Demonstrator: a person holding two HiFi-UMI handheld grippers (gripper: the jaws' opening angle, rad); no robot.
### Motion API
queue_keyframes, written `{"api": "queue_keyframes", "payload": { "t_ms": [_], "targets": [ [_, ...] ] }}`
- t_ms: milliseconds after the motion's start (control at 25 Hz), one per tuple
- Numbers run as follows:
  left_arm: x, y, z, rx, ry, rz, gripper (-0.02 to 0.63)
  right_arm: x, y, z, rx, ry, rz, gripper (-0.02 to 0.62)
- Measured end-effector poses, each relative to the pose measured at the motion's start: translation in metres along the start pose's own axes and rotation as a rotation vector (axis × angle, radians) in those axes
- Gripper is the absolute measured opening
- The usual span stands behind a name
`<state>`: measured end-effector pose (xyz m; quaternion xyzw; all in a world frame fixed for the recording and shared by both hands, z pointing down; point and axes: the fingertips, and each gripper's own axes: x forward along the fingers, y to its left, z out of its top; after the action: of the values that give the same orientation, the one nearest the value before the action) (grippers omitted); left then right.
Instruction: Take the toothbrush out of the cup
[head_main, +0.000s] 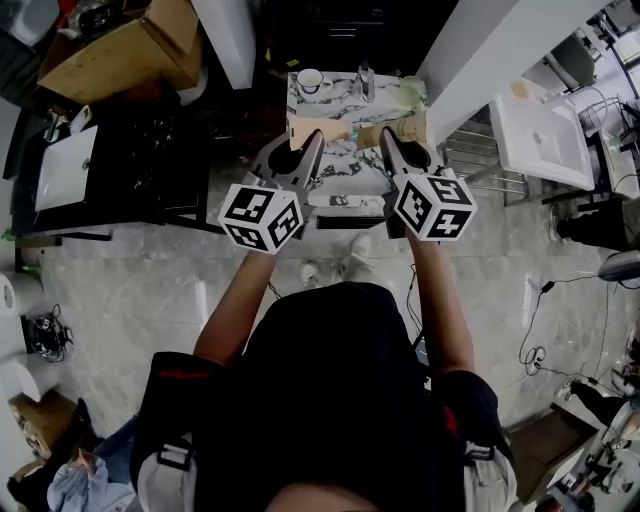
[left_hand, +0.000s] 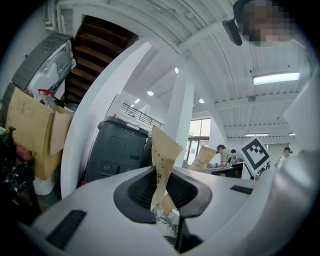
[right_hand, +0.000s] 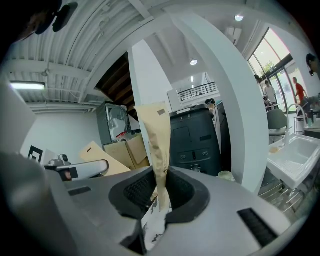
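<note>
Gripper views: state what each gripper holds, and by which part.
The left gripper pinches a zigzag-edged brown paper piece by its lower end; the right gripper pinches a brown paper strip by its lower end.

Head camera sat above the person and faced steeply down. It took in both arms, the left gripper (head_main: 303, 142), the right gripper (head_main: 393, 140) and the marble bench (head_main: 345, 100) beyond them, at middle distance. Each gripper camera rode its own gripper and looked roughly level along the jaws, very close, with the brown paper (left_hand: 162, 155) pinched there in mid-frame. Both gripper views shared the dark grey machine (left_hand: 117, 150) behind. Each also caught the other gripper's marker cube (left_hand: 255, 152).
</note>
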<state>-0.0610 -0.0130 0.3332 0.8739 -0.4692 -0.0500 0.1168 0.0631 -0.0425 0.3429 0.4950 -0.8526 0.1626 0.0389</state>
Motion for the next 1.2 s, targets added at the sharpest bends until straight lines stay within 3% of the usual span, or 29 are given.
{"api": "queue_keyframes", "payload": {
  "t_ms": [280,1200],
  "targets": [
    [-0.009,-0.005,0.003,0.000,-0.024,-0.004,0.057,-0.010,0.012,0.000,-0.019,-0.008,0.010,0.077],
    [0.022,-0.052,-0.003,0.026,-0.012,0.034,0.057,-0.036,-0.020,0.020,-0.024,-0.036,0.067,0.055]
  ]
}}
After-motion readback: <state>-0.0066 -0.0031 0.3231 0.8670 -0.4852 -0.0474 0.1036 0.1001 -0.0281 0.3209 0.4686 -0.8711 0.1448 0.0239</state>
